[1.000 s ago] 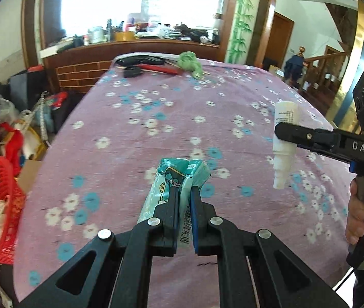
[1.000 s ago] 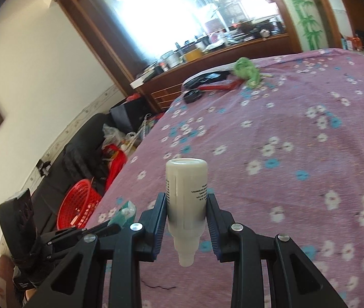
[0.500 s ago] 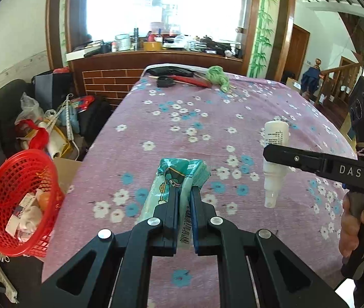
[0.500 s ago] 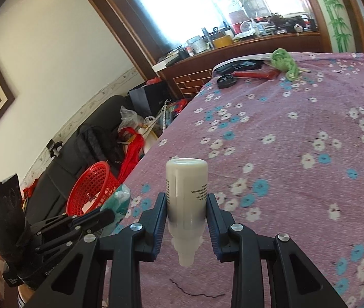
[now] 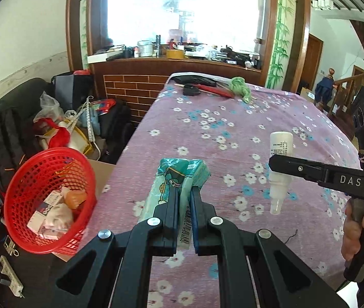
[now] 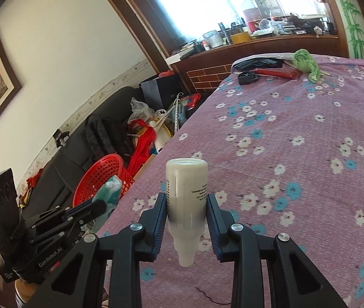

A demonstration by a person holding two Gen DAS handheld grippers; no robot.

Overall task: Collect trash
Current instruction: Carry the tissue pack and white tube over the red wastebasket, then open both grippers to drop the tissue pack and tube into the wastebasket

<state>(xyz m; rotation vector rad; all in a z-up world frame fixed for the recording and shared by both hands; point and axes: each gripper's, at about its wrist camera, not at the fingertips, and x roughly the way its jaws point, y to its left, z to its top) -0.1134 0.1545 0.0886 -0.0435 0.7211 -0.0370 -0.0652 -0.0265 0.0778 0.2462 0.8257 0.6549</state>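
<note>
Both pairs of tongs have swung leftward since the earlier frames, so the red basket (image 5: 49, 201) now sits much fuller in the left wrist view, just off the left edge of the bench (image 5: 233, 133) with its flowered purple cloth.

The left tongs (image 5: 183, 200) are pinched almost shut on a teal tissue packet (image 5: 176, 182), held by its near end with the rest jutting forward over the cloth. It looks light and soft — thin film that crumples under the pads, probably slippery, so a pinch across the flattened middle seems safer than one at a loose corner.

The right tongs (image 6: 187, 218) are narrowly parted and clamped on a white plastic bottle (image 6: 186, 200), nozzle pointing down, gripped across its round body. The bottle looks stiff and light; its smooth curved wall could twist or slide between the pads, so I would keep the hold on the widest part.

The basket, tilted with its mouth towards the bench, already holds small boxes and wrappers and has room left. Between the left tongs and the basket lies the bench edge and then open air, with a cardboard box below. Bags and clutter crowd the floor beyond — a short drop could miss. The right tongs are just beside the left, so going one at a time looks wise.
</note>
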